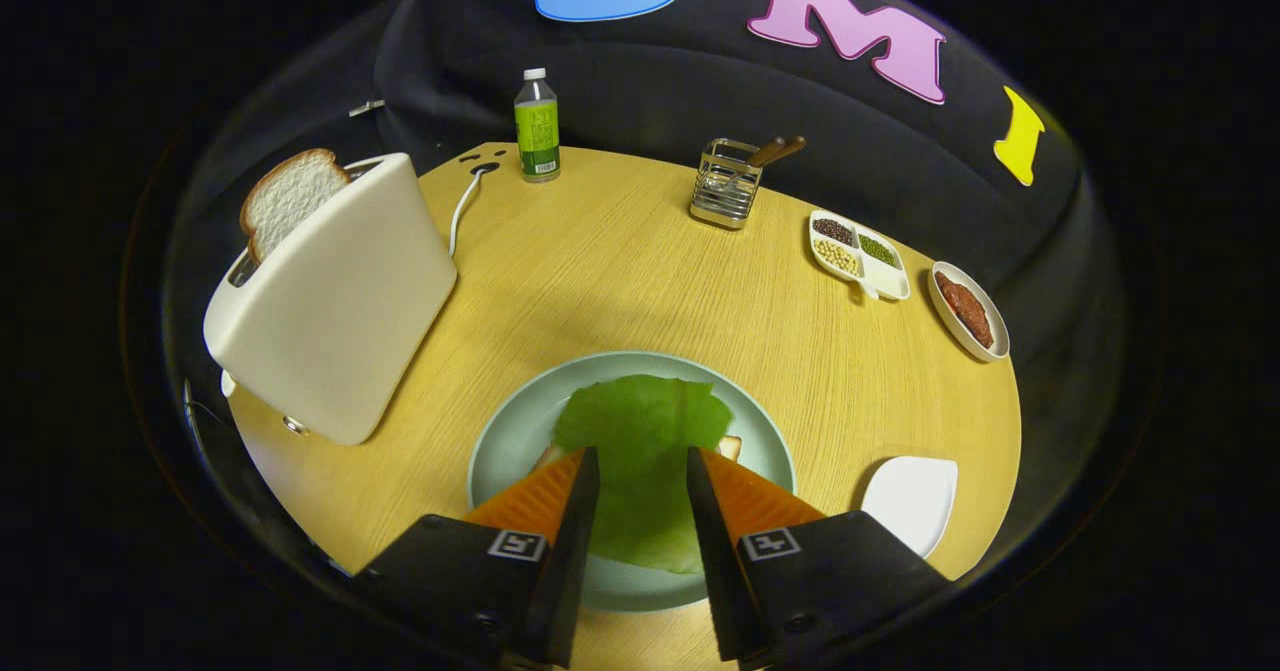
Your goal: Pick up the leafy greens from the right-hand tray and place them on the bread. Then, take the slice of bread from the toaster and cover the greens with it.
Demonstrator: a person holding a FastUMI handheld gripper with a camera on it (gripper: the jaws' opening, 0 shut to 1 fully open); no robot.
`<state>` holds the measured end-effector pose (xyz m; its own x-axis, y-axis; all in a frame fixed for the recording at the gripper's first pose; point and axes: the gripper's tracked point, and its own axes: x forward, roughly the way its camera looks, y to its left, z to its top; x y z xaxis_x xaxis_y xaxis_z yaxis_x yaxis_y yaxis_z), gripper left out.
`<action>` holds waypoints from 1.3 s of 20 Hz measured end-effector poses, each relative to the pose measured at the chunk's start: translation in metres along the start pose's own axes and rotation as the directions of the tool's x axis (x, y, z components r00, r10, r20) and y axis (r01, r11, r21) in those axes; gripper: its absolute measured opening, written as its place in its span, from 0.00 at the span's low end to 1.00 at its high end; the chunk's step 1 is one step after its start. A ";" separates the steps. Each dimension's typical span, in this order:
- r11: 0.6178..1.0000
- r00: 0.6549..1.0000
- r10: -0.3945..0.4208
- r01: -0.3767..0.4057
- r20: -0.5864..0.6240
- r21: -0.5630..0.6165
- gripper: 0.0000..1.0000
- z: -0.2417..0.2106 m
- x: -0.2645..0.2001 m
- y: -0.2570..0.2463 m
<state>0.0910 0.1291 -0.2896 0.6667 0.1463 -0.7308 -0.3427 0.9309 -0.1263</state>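
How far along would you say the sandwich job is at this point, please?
Done: the leafy greens lie on the bread on the green plate, and the white tray to the right is bare. In hand: nothing; the gripper hovers over the greens with its jaws open. Left: the slice of bread stands in the toaster, waiting to cover the greens.

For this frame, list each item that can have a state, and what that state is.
gripper: jaws open, above the leaf, holding nothing
leafy greens: lying flat on the bread
bread on plate: covered, one corner showing
plate: holding bread and greens
toaster: plugged cord, slice raised
toaster slice: in slot, not yet taken
white tray: empty
bottle: upright, capped
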 end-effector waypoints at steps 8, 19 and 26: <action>1.000 0.999 0.000 -0.001 0.049 0.021 0.99 0.011 -0.009 -0.002; 0.990 0.951 0.143 -0.133 0.274 -0.052 0.98 0.106 -0.086 0.075; 0.962 0.895 0.270 -0.239 0.354 -0.132 0.98 0.167 -0.110 0.152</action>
<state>0.0762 0.3100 -0.1169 0.7386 0.5014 -0.4506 -0.5760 0.8167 -0.0356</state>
